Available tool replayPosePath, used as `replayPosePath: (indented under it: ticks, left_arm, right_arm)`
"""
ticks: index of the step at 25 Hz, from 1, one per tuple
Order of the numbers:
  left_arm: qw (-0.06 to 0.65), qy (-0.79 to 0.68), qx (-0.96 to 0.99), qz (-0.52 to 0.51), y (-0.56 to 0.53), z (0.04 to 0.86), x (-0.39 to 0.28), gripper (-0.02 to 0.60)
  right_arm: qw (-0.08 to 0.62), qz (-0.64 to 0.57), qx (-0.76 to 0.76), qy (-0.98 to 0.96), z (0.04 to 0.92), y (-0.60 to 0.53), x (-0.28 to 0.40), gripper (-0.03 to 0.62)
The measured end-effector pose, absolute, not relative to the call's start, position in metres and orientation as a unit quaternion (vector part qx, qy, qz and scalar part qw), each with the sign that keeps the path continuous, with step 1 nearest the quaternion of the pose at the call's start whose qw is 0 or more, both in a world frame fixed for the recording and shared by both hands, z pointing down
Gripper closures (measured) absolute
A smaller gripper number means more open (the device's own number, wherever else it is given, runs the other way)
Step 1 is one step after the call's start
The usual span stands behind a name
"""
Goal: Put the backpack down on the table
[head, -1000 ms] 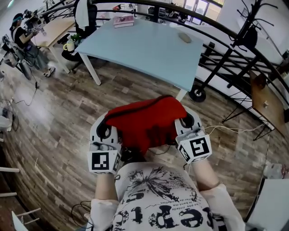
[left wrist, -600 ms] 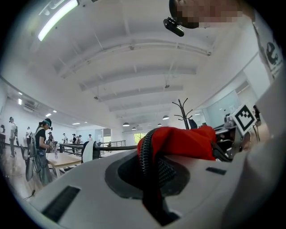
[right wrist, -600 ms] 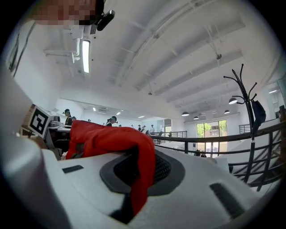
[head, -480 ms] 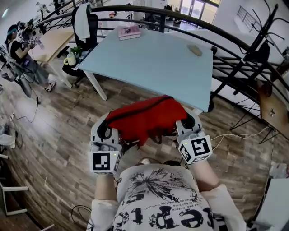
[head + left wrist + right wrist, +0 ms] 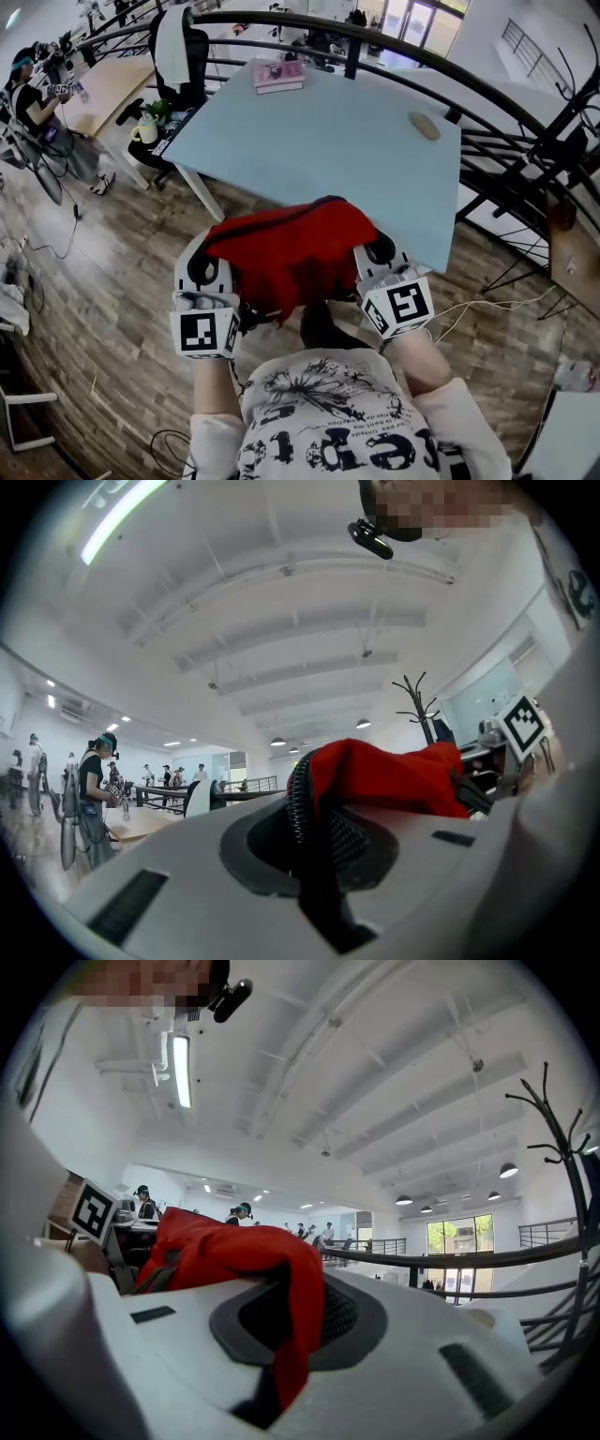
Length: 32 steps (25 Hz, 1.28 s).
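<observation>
A red backpack hangs in the air between my two grippers, just short of the near edge of the light blue table. My left gripper is shut on the backpack's left side, where a black mesh strap runs between the jaws. On the backpack's right side my right gripper is shut, with red fabric pinched in its jaws. Both grippers point level, toward the table.
On the table lie a pink book at the far edge and a small tan object at the right. A black railing curves behind the table. A chair and a person are at far left. A coat rack stands right.
Both grippers have carried the backpack forward across the wooden floor, up to the table's near edge. The grip on both sides is unchanged.
</observation>
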<state>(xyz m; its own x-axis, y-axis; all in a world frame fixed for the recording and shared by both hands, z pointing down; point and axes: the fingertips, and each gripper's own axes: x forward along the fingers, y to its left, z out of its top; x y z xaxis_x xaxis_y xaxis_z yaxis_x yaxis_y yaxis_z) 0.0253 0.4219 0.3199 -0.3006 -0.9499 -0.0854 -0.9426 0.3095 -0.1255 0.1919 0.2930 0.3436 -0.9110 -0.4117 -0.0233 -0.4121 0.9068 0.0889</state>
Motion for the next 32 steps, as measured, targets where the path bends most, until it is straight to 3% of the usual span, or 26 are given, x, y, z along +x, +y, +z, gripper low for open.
replayPosePath:
  ticks: [9,18,32]
  left_arm:
    - [0.087,0.804,-0.589,-0.011,0.226,0.304,-0.092,0.554]
    - [0.119,0.783,-0.611,0.006,0.054,0.260,-0.179,0.554]
    - [0.108,0.664,-0.740,0.006,-0.263,0.249,-0.313,0.554]
  right_arm:
    - [0.030,0.061,-0.205,0.976,0.324,0.098,0.075,0.580]
    - [0.059,0.078,-0.212,0.972,0.287,-0.047,0.005,0.582]
    - [0.052,0.083,-0.377,0.921,0.252,-0.321,-0.108,0.582]
